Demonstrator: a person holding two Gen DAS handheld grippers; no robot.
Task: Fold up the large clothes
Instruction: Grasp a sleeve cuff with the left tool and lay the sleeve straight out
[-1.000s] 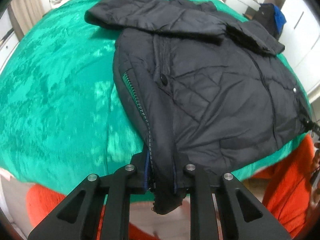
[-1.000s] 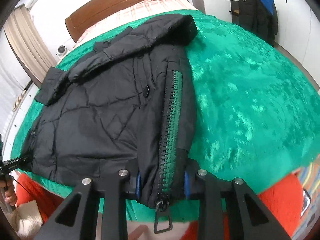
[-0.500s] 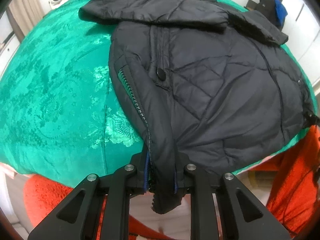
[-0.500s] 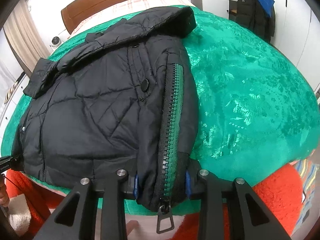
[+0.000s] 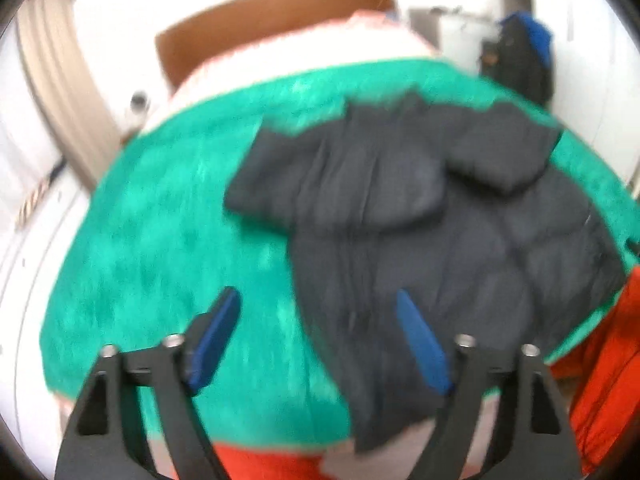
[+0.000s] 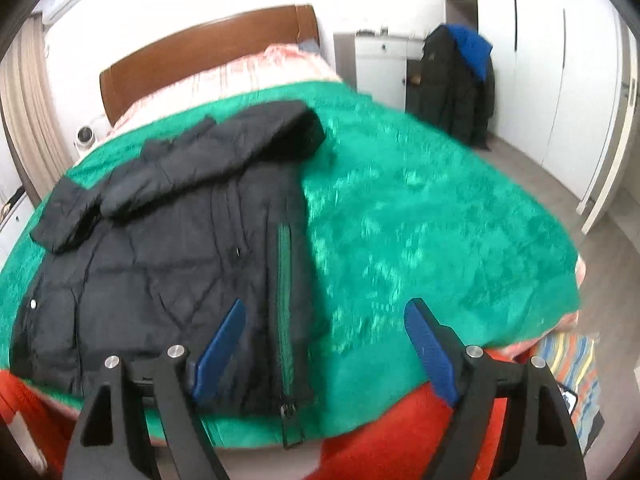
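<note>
A black quilted jacket (image 5: 420, 220) lies flat on the green bedspread (image 5: 160, 240), sleeves folded across its top, its hem hanging over the near edge of the bed. In the right wrist view the jacket (image 6: 168, 264) shows its green zipper (image 6: 285, 300) running to the hem. My left gripper (image 5: 318, 304) is open and empty, above the jacket's lower left corner. My right gripper (image 6: 325, 312) is open and empty, above the jacket's zipper edge. The left wrist view is blurred.
The green bedspread (image 6: 440, 232) extends far to the right of the jacket. A wooden headboard (image 6: 208, 52) and striped pillows are at the back. Dark coats (image 6: 456, 80) hang by white wardrobes on the right. Orange fabric (image 6: 400, 432) lies below the bed's near edge.
Both grippers have opened and let go of the jacket's hem, then pulled back and up. The jacket now rests on the bed.
</note>
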